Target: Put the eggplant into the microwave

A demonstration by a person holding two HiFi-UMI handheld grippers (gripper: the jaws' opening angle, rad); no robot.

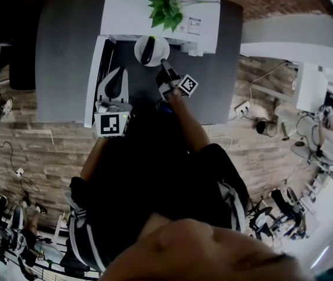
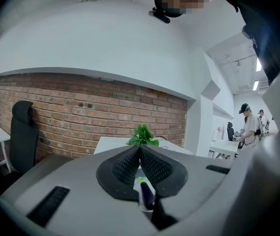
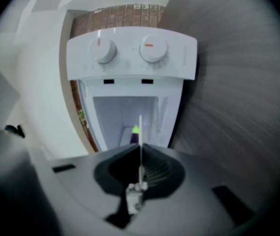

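Right tongs (image 3: pixel 140 146) pinch the rim of a white plate (image 1: pixel 140 47). Eggplant (image 1: pixel 147 51) lies on that plate, at the open mouth of the white microwave (image 1: pixel 154 10). Microwave door (image 1: pixel 93 81) stands open on the left, over the grey table (image 1: pixel 61 51). Left tongs (image 2: pixel 140 149) are pressed together, empty, beside the door.

Your right tool (image 3: pixel 140 147): jaws closed on the thin edge of a white plate (image 3: pixel 140 124).
Plate: seen edge-on, a white line running from the jaw tips toward 12 o'clock.
Eggplant (image 3: pixel 133 134): dark with a green tip, just left of the plate line, seen against the open cavity.
Microwave (image 3: pixel 130 68): at 12 o'clock, two round knobs (image 3: pixel 103 49) side by side above the cavity.
Surface (image 3: pixel 238 107): grey, grained, at 3 o'clock.
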